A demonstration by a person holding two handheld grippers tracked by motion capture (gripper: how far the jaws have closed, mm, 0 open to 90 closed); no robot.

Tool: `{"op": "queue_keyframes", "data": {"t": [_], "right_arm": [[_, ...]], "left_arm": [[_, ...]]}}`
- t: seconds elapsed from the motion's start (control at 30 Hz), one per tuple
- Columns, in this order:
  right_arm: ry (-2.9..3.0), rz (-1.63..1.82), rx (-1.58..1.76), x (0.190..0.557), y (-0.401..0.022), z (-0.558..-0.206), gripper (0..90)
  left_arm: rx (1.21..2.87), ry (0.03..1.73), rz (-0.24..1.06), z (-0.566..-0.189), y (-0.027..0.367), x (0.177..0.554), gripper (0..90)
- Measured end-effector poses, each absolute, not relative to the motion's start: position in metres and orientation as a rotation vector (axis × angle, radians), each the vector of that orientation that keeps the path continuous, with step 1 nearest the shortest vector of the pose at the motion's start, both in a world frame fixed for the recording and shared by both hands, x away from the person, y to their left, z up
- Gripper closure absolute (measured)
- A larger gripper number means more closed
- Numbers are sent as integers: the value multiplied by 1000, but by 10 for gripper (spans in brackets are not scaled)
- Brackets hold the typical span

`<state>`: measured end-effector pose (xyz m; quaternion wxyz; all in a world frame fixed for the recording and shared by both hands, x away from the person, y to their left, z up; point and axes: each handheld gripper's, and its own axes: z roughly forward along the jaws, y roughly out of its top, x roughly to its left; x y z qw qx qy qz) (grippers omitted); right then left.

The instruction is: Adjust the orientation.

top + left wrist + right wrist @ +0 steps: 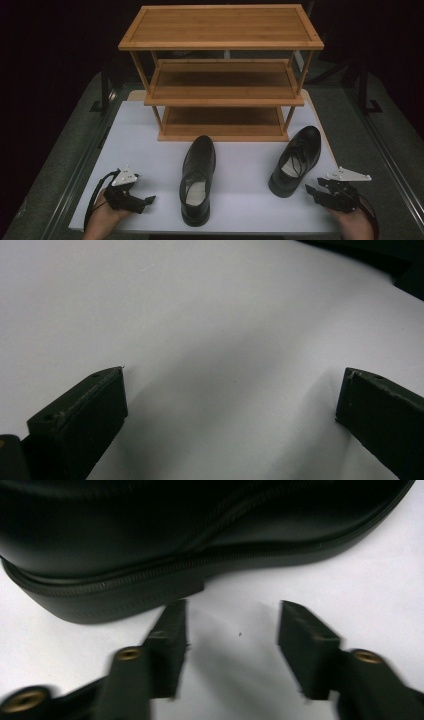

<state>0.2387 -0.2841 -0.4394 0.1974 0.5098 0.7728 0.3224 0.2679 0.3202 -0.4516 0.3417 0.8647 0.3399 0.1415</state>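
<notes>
Two black leather dress shoes lie on a white board [150, 150]. One shoe [197, 170] lies in the middle with its heel toward me. The other shoe [296, 159] sits at the right, angled, toe pointing away. My right gripper [310, 191] rests just right of that shoe's heel; in the right gripper view its jaws [232, 605] stand apart over bare board, a short way from the shoe's sole and heel [150, 545]. My left gripper [148, 201] lies at the front left, apart from the shoes, its jaws [235, 371] wide open over bare white surface.
A three-tier bamboo shoe rack [222, 95] stands at the back of the board, all shelves bare. The board's front edge runs just under both hands. Dark floor and metal rails flank the table on both sides.
</notes>
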Motion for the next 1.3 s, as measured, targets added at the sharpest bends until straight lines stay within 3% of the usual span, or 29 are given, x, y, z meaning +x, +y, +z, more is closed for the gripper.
{"op": "queue_keyframes", "data": {"t": [0.07, 0.13, 0.17, 0.2, 0.23, 0.73, 1.3], "right_arm": [[2181, 947, 1438, 240, -288, -434, 694], [2182, 958, 1442, 240, -289, -433, 733], [2187, 974, 1448, 240, -291, -432, 771], [2202, 1001, 1446, 240, -295, -429, 865], [2203, 1002, 1446, 240, -295, -427, 883], [2168, 1070, 1441, 277, -316, -407, 897], [2134, 1114, 1410, 351, -323, -388, 897]], "left_arm": [[2249, 884, 367, -452, 320, 268, 0], [2248, 885, 366, -452, 320, 268, 0], [2249, 884, 366, -452, 320, 268, 0], [2249, 884, 365, -452, 320, 268, 0], [2249, 885, 364, -452, 320, 268, 0], [2246, 884, 369, -452, 320, 268, 0], [2243, 885, 368, -452, 320, 268, 0]]}}
